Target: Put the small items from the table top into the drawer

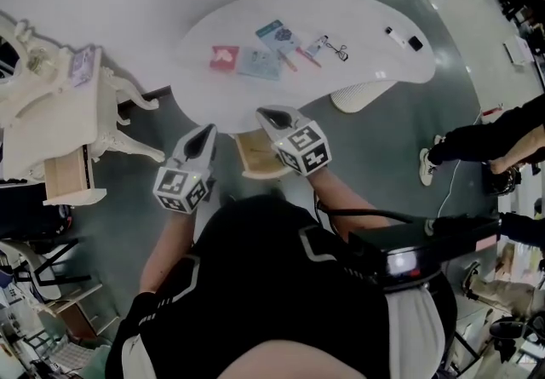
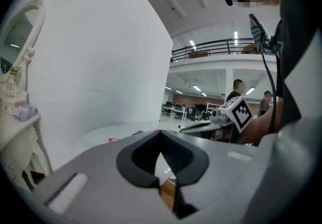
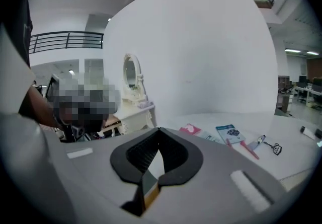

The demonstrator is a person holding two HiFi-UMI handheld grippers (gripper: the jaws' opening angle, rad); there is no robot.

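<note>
Small items, white oval table (image 1: 358, 7), centre of top: pink card (image 1: 224, 57) just beside a pale blue card (image 1: 258, 64); teal booklet (image 1: 274, 32) behind them; red pen (image 1: 288, 60) at the blue card's right edge; white pen-like tube (image 1: 317, 46); black wire loop (image 1: 339, 52). Two small black-and-white pieces (image 1: 402, 37) lie apart, near the right end. I note bare top on every side of the group, with the broadest clear margin along the near edge and the left end. Left gripper (image 1: 203, 137) and right gripper (image 1: 274, 118): I hold both short of the near edge, clear of the top, jaws brought together to a point on each, nothing between them. Tan wooden piece (image 1: 254, 156) below the near edge, between the two grippers; I cannot name it for certain. Cream dressing table (image 1: 51, 105), well to the left, with a drawer (image 1: 66, 177) pulled out. Grey floor lies open between the two tables. Person (image 1: 494, 143) at far right, near the table's pedestal (image 1: 358, 96) side.
</note>
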